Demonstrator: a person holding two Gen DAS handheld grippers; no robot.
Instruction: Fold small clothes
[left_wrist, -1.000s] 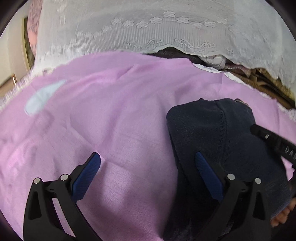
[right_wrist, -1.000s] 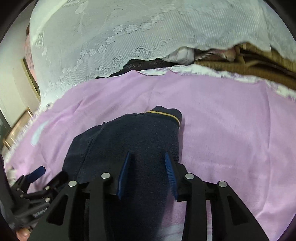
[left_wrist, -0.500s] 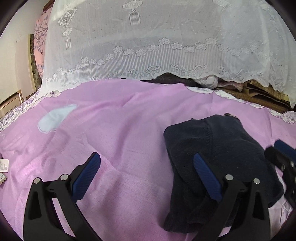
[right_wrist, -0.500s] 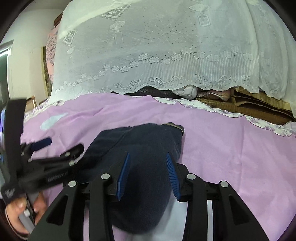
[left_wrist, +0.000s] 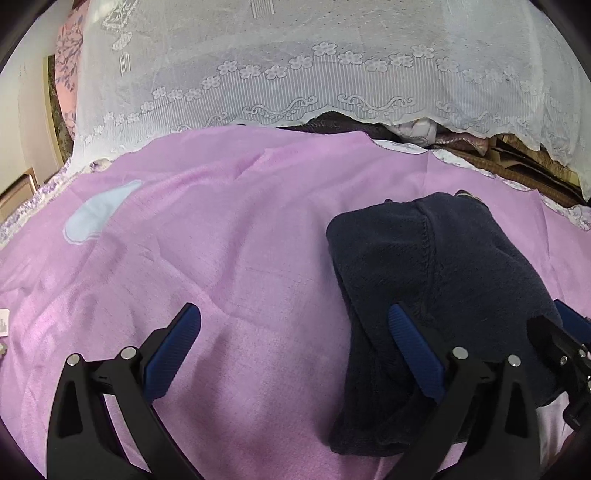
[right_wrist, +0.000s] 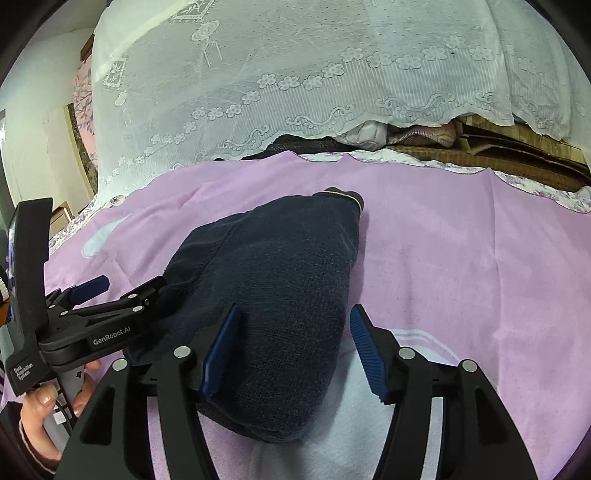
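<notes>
A dark navy knitted garment (left_wrist: 424, 266) lies folded in a thick bundle on the pink blanket (left_wrist: 221, 258), right of centre in the left wrist view. My left gripper (left_wrist: 293, 350) stands wide open, its right finger over the garment's left edge and its left finger over bare blanket. In the right wrist view the garment (right_wrist: 280, 288) fills the middle. My right gripper (right_wrist: 293, 347) straddles its near end with jaws opening; the right pad is clear of the cloth. The left gripper (right_wrist: 122, 286) shows there at the left, held by a hand (right_wrist: 40, 406).
A white lace cover (left_wrist: 332, 74) drapes over a stack along the far edge of the blanket, with brown mats (right_wrist: 517, 151) and a pale bundle (right_wrist: 365, 134) peeking out below it. A pale patch (left_wrist: 99, 210) marks the blanket at the left. A wall (right_wrist: 44, 92) stands at the far left.
My right gripper's jaws have spread wider and let go of the navy garment, which lies on the blanket. Both views have drawn back and show more of the lace cover.
</notes>
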